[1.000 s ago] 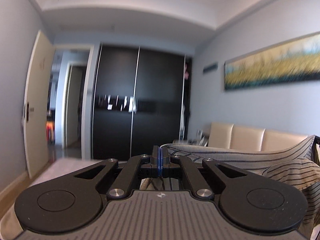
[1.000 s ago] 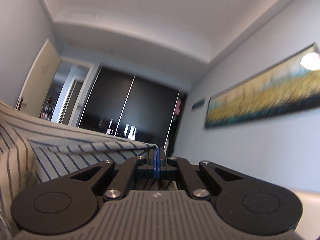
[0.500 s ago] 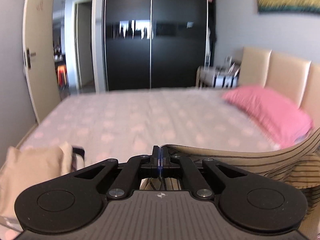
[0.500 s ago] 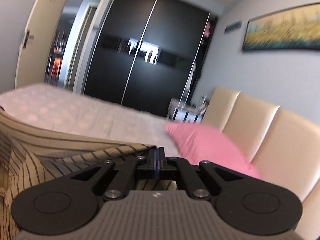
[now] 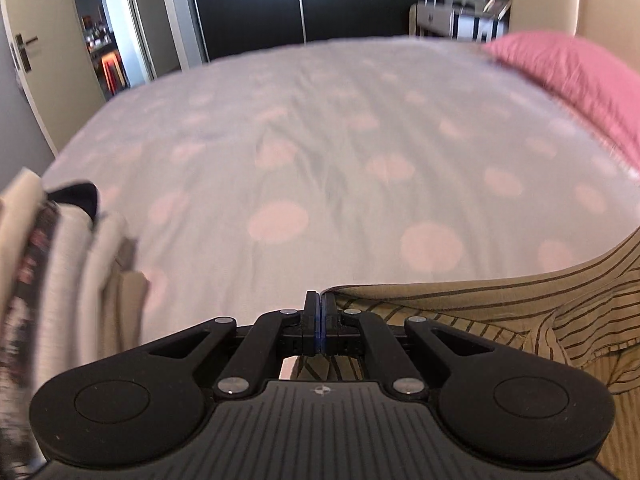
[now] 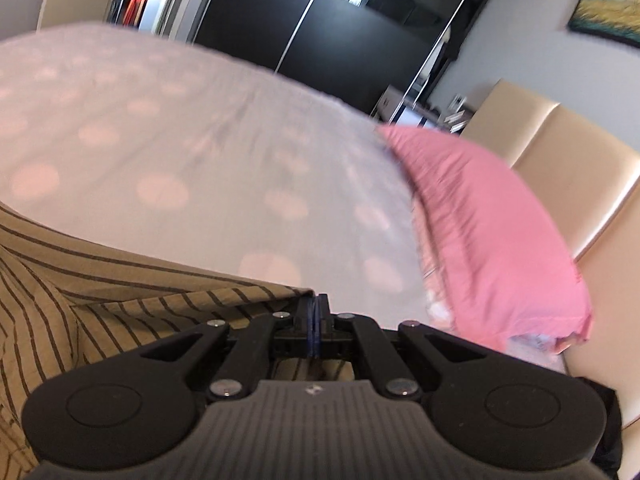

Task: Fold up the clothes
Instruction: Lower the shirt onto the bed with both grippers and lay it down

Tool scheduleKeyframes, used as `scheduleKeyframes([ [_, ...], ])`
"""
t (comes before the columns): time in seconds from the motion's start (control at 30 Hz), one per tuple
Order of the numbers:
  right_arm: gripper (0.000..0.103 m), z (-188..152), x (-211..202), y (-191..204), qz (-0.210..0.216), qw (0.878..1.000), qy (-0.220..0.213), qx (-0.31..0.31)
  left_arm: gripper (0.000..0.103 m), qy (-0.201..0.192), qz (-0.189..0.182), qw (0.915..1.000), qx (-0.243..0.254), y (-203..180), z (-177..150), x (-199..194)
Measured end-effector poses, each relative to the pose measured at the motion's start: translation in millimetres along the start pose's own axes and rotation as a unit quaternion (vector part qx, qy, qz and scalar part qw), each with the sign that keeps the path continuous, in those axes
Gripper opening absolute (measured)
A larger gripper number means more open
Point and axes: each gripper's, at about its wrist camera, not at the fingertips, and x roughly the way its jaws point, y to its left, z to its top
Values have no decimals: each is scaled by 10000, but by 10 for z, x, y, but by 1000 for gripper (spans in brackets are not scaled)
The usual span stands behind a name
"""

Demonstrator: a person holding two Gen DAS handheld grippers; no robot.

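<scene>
A tan shirt with thin dark stripes (image 5: 500,316) hangs stretched between my two grippers above the bed. My left gripper (image 5: 320,308) is shut on one corner of it, and the cloth runs off to the right in the left wrist view. My right gripper (image 6: 316,312) is shut on the other corner, with the striped shirt (image 6: 100,304) spreading to the left and sagging in folds. Both pairs of jaws are pressed together on the fabric edge.
Below lies a bed (image 5: 320,140) with a pale sheet dotted in pink. A pink pillow (image 6: 488,232) rests by the cream headboard (image 6: 560,152). A stack of folded clothes (image 5: 52,272) sits at the bed's left edge. Dark wardrobe doors (image 5: 300,0) stand beyond.
Both grippers have tipped downward with the shirt: the views swung from ceiling and walls to the bed surface, which is much closer now. The folded stack has come into view at left.
</scene>
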Motion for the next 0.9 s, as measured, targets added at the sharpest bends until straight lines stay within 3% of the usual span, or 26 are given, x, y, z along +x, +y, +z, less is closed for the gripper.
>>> scheduleKeyframes([
  [0.2,1,-178,505,161,85,9988,486,0,0,418,108,9991,27,-25,-159,467],
  [0.37,5,-274,620,187,367,9959,812,149,4,581,25,9982,-108,2,-240,574],
  [0.43,13,-257,549,108,394,9960,773,232,12,542,-47,9983,-191,36,-247,549],
  [0.5,32,-244,416,-14,373,9968,617,356,16,410,-136,9989,-188,49,-242,379],
  [0.63,32,-226,11,-262,579,9956,297,670,21,139,-316,9993,-174,72,-231,30],
  [0.7,33,-233,-199,-295,923,9928,176,742,25,37,-497,9987,-87,37,-232,-155],
  [0.83,42,-245,-532,-255,1701,9817,101,853,51,-108,-1068,9936,345,-241,-328,-530],
  [0.9,65,-248,-633,-170,2048,9750,158,853,54,-11,-1247,9905,579,-415,-386,-593],
])
